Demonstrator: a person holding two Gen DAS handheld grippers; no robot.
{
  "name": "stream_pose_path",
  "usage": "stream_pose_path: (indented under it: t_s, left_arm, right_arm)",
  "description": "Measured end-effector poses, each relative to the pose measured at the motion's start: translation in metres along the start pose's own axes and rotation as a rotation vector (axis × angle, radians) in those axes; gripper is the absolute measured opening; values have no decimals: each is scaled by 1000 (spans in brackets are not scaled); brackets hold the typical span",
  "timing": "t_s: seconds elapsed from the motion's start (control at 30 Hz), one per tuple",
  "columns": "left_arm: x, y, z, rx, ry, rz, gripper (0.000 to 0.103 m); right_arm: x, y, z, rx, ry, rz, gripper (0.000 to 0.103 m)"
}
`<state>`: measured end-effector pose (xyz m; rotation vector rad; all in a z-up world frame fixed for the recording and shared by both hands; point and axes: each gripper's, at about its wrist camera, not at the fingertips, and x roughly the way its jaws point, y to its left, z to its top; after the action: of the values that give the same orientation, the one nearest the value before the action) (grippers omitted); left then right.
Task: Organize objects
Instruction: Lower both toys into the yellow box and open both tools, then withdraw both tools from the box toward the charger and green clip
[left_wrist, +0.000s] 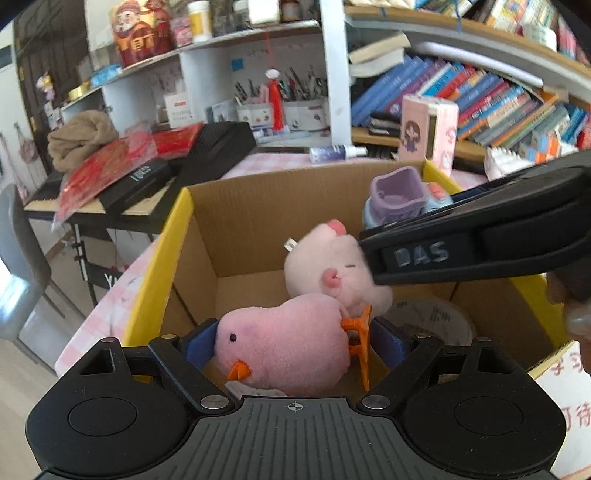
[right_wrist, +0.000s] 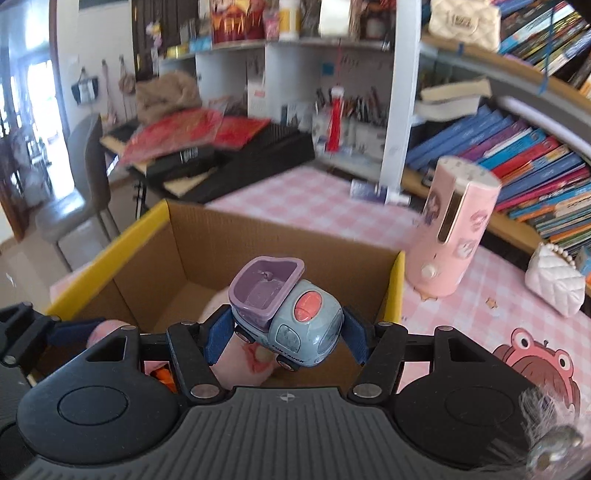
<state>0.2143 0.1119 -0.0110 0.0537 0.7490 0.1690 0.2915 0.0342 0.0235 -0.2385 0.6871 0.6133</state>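
A cardboard box with yellow flaps (left_wrist: 236, 229) (right_wrist: 192, 243) stands on the pink checked table. My left gripper (left_wrist: 293, 339) is shut on a pink plush chick (left_wrist: 284, 343) with orange beak and feet, held over the box's near edge. A pale pink plush pig (left_wrist: 332, 269) lies inside the box. My right gripper (right_wrist: 282, 334) is shut on a blue and purple toy truck (right_wrist: 288, 314), held above the box; the truck also shows in the left wrist view (left_wrist: 400, 199). The right gripper's black body (left_wrist: 480, 243) crosses the left wrist view above the pig.
A pink cylindrical holder (right_wrist: 454, 236) stands right of the box, a white quilted purse (right_wrist: 554, 280) beyond it. A spray bottle (left_wrist: 336, 152) lies behind the box. Bookshelves (left_wrist: 480, 96) fill the back; a keyboard stand with clutter (left_wrist: 147, 166) is at the left.
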Motion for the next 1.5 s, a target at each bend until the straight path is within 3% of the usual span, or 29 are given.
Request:
stream_pose_path:
  t_s: [0.4,0.57,0.63,0.8,1.13,1.33,1.5]
  left_arm:
    - [-1,2,1,5,-10,-15,93]
    - [-9,6,1,-9,-31,-9,93]
    - [-15,7,2,-16,-52,-6,94]
    - [-34,15,2,-46,-114,-8,95]
    - [-81,30,-10,-101,-211,27,99]
    - [-97,40,-33,-140,-194,25,99]
    - [-109,47,-60,-161,-147,26,99]
  right_arm:
    - [22,-1,1,-52,58,-4,61]
    - [21,-5,3,-16,57,-2,70]
    - [17,-5,3,-11,45,-17,78]
    - [-8,-4,0,19,-38,-26,82]
    - [-85,-6,-21,95,-237,-149,82]
    - [-114,6,-58,98,-253,-209,82]
    - [-125,25,-91,83,-190,-250,82]
